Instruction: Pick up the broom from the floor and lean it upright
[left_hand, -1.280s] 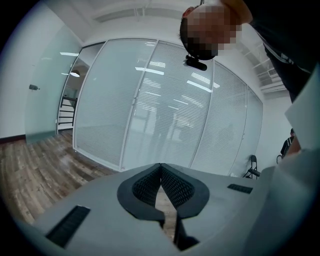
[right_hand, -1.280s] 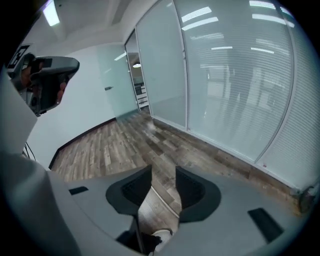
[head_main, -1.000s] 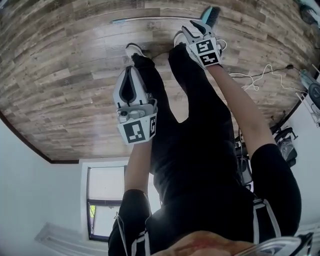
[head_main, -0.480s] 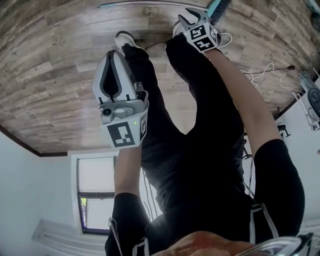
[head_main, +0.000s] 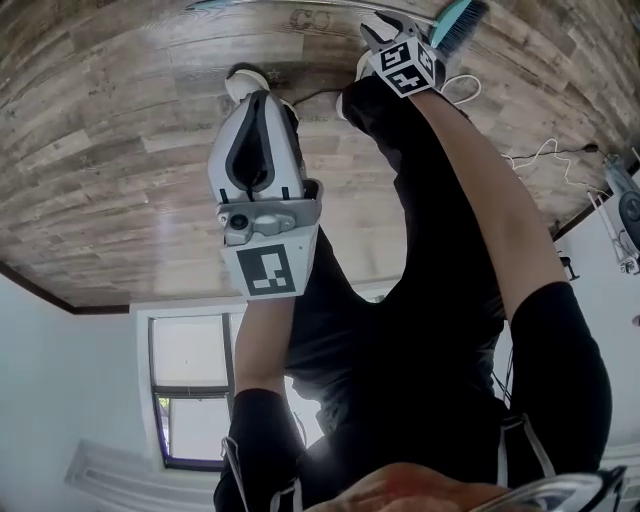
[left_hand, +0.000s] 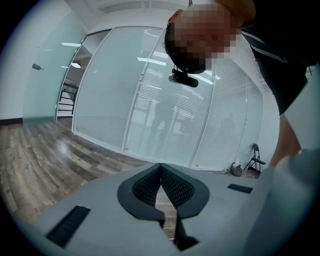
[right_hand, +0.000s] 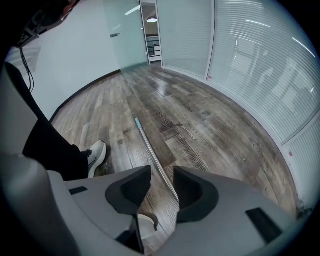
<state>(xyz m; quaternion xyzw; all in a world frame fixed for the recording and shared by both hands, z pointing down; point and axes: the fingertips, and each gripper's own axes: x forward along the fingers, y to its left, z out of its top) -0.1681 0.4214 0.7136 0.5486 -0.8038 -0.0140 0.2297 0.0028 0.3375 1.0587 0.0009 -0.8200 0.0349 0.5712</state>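
Observation:
The broom lies flat on the wooden floor. Its teal head with dark bristles (head_main: 462, 18) shows at the top of the head view, just right of my right gripper (head_main: 383, 30). The thin metal handle (right_hand: 150, 145) runs along the planks and passes under the gap of my right gripper (right_hand: 162, 175), which hangs open above it with nothing touching its pads. My left gripper (head_main: 257, 100) is held higher, in front of the person's leg, jaws shut and empty. In its own view the left gripper (left_hand: 161, 167) points at a glass wall.
The person's shoes (head_main: 245, 80) stand beside the handle; one light shoe (right_hand: 95, 155) is left of it. White cables (head_main: 530, 155) lie on the floor at the right. A glass partition with blinds (left_hand: 165, 115) and a folding chair (left_hand: 256, 160) stand beyond.
My right gripper has reached further down toward the broom handle, near the broom head. My left gripper has shifted slightly right and stays shut.

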